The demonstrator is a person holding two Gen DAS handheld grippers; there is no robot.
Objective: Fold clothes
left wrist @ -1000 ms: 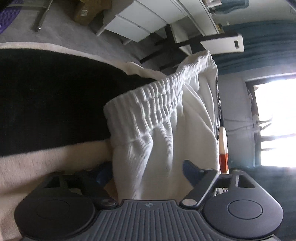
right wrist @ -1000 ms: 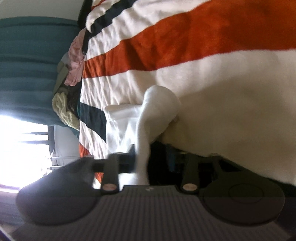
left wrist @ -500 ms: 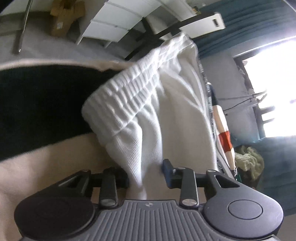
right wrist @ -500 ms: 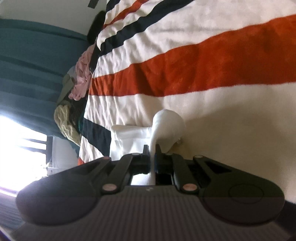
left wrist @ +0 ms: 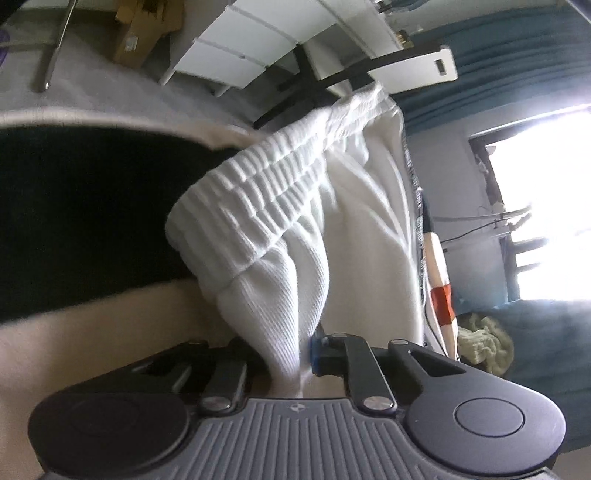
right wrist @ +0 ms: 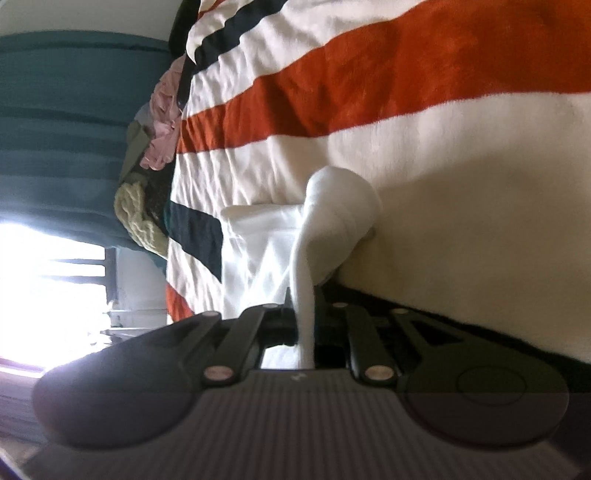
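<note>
Closing since a second ago, the left gripper (left wrist: pixel 286 354) now pinches the white ribbed shorts (left wrist: pixel 295 236) low at centre frame; their gathered waistband runs to the upper right over the striped blanket (left wrist: pixel 74 206), floor open beyond. No writing is legible. In the right wrist view, the right gripper (right wrist: pixel 304 325) is clamped on a thin fold of the shorts (right wrist: pixel 332 214), bunched mid-frame, with bare blanket (right wrist: pixel 406 92) above.

You have one white garment (left wrist: pixel 332 236) in play, pinched by two grippers, left (left wrist: pixel 286 354) and right (right wrist: pixel 304 325). One striped blanket (right wrist: pixel 369 92) covers the bed. At its far left edge lie two loose clothes: one pink (right wrist: pixel 164 122), one pale green knit (right wrist: pixel 138 214). One cardboard box (left wrist: pixel 147 29) sits on the floor.
</note>
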